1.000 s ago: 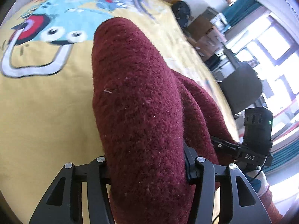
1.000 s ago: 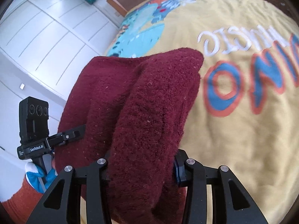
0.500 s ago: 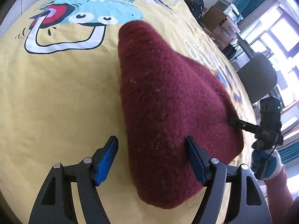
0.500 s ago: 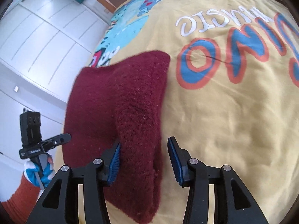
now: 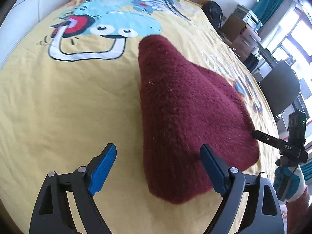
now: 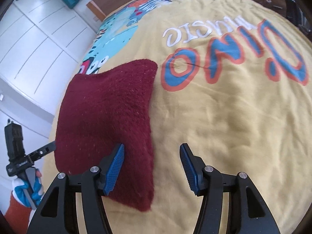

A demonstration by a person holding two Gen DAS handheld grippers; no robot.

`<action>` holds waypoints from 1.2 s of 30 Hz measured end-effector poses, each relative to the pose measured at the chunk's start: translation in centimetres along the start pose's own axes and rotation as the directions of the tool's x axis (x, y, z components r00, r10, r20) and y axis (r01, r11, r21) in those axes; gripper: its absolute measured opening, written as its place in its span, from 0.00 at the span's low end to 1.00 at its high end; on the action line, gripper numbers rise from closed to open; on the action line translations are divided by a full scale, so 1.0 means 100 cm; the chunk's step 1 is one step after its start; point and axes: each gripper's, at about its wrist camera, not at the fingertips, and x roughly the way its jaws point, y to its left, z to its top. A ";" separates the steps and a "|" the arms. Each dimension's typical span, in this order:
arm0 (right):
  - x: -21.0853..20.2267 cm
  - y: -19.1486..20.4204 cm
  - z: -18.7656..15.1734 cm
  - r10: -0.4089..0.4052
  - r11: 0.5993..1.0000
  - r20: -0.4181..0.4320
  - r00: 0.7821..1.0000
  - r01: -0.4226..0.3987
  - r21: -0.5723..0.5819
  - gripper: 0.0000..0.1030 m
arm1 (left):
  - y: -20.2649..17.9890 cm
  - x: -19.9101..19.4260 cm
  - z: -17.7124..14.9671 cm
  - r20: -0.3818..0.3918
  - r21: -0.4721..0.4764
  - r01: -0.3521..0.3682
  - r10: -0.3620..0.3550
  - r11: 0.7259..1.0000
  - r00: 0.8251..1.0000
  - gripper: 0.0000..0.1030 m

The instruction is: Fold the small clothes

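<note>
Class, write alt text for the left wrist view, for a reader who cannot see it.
A folded dark red knitted garment lies on a yellow bedspread printed with a cartoon dinosaur. The left gripper stands open over its near corner, the blue pads clear of the fabric after just opening.

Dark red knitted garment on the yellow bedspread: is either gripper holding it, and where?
Neither. The dark red knitted garment lies released; left gripper and right gripper have just been opening, pads clear.

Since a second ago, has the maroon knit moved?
Yes. The maroon knit dropped out of both grippers, just opened, onto the yellow bedspread, below the dinosaur print.
</note>
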 end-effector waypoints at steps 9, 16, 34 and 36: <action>-0.046 0.011 -0.037 -0.086 0.996 0.047 0.995 0.085 0.030 0.58 | -0.023 -0.044 -0.038 0.060 0.013 -0.072 0.071 0.997 0.996 0.82; -0.084 0.037 -0.089 -0.152 0.988 0.112 0.982 0.154 -0.010 0.59 | -0.039 -0.077 -0.079 0.114 0.010 -0.142 0.140 0.990 0.984 0.83; -0.129 0.087 -0.213 -0.323 0.927 0.265 0.909 0.360 -0.104 0.81 | -0.046 -0.107 -0.185 0.148 -0.021 -0.280 0.280 0.960 0.948 0.94; -0.132 0.090 -0.220 -0.325 0.923 0.276 0.905 0.367 -0.115 0.82 | -0.048 -0.112 -0.194 0.167 -0.019 -0.299 0.298 0.954 0.940 0.94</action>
